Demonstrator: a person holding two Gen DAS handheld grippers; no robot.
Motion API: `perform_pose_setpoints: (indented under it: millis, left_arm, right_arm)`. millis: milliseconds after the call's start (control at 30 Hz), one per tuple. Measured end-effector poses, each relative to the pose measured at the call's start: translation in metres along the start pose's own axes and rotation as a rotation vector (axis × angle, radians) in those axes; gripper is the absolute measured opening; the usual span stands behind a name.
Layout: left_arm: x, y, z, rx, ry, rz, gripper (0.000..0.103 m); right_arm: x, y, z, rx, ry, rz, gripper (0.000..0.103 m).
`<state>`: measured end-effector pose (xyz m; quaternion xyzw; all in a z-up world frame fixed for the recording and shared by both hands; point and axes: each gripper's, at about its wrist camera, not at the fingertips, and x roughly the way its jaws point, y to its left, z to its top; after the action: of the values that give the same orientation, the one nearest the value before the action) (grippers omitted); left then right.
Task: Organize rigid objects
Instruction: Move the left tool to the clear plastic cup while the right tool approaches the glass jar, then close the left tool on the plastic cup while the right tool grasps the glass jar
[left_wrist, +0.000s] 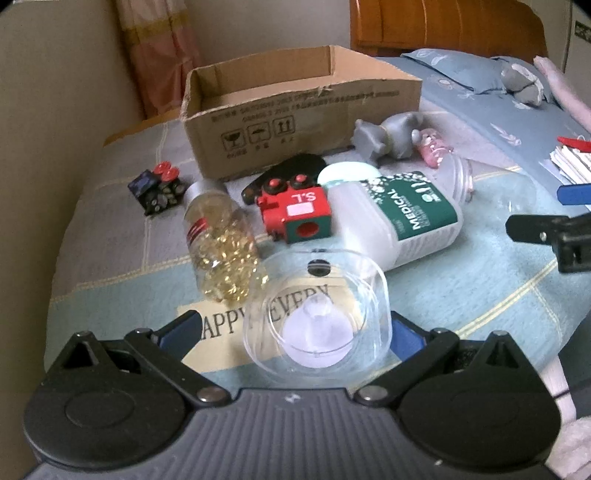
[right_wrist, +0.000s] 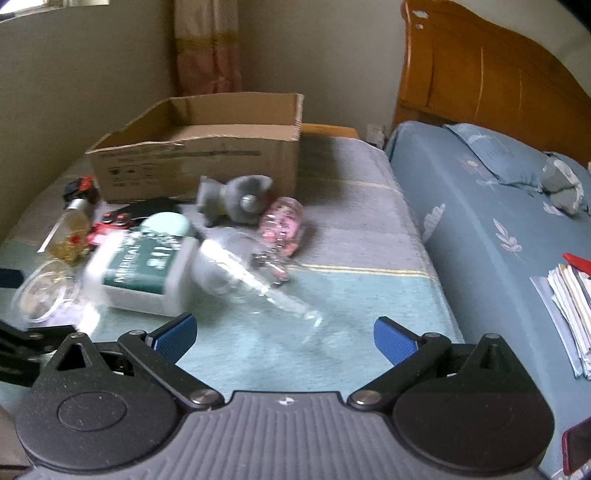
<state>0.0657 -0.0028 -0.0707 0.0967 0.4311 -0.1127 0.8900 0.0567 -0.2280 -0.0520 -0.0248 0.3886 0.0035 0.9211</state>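
Note:
My left gripper (left_wrist: 295, 332) is open, its blue pads wide on either side of a clear plastic cup (left_wrist: 316, 315) lying on its side; the cup also shows in the right wrist view (right_wrist: 44, 291). Behind it lie a capsule bottle (left_wrist: 221, 236), a red toy train (left_wrist: 295, 212), a white MEDICAL bottle (left_wrist: 399, 218), a grey toy (left_wrist: 388, 138), a pink figure (left_wrist: 434, 149) and a dark red-topped toy (left_wrist: 159, 186). An open cardboard box (left_wrist: 295, 114) stands at the back. My right gripper (right_wrist: 284, 336) is open and empty above a clear glass bottle (right_wrist: 240, 273).
The objects lie on a striped cloth (right_wrist: 351, 229). A bed with blue bedding (right_wrist: 498, 229) and a wooden headboard (right_wrist: 480, 81) is to the right, with a stack of papers (right_wrist: 572, 302) on it. A wall and curtain (right_wrist: 207, 48) are behind the box.

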Motion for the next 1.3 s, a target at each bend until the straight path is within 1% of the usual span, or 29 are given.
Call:
perform_pose_setpoints:
  millis: [133,267,400,533,600,667,733,800,867,933,1167,1300]
  left_arm:
    - [-0.001,0.006,-0.002,0.001,0.009,0.006,0.102]
    - [-0.002,0.01,-0.003,0.012,0.009,0.003,0.102]
    - [-0.002,0.009,-0.003,0.044,-0.002,0.009,0.102]
    - [-0.001,0.005,-0.004,0.083,-0.012,0.006,0.102]
    - [0.0,0.004,-0.004,0.086,-0.016,-0.015,0.099]
    - [0.0,0.004,-0.004,0.079,-0.027,-0.046,0.096]
    - [0.001,0.004,-0.003,0.075,-0.038,-0.077,0.082]
    - [0.003,0.005,-0.003,0.07,-0.033,-0.087,0.076]
    - [0.003,0.007,-0.003,0.063,-0.034,-0.101,0.076]
    - [0.001,0.01,-0.005,0.052,-0.032,-0.11,0.076]
    - [-0.008,0.027,-0.018,0.016,-0.021,-0.087,0.076]
    - [-0.01,0.04,-0.023,-0.009,-0.016,-0.056,0.076]
  right_arm:
    - [0.012,-0.013,0.0,-0.003,0.028,-0.049,0.103]
    - [0.019,-0.028,0.0,0.012,0.042,-0.073,0.103]
    - [0.026,-0.044,0.002,0.025,0.052,-0.127,0.103]
    - [0.029,-0.055,0.005,0.048,0.056,-0.141,0.103]
    - [0.027,-0.054,0.006,0.049,0.051,-0.125,0.103]
    - [0.023,-0.053,0.007,0.052,0.045,-0.081,0.103]
    - [0.019,-0.05,0.009,0.062,0.036,-0.016,0.103]
    - [0.016,-0.048,0.011,0.076,0.024,0.05,0.103]
    - [0.013,-0.043,0.014,0.086,0.014,0.097,0.103]
    - [0.015,-0.039,0.019,0.089,0.016,0.12,0.103]
    - [0.029,-0.016,0.029,0.059,0.045,0.152,0.103]
    - [0.036,-0.003,0.033,0.038,0.059,0.139,0.103]
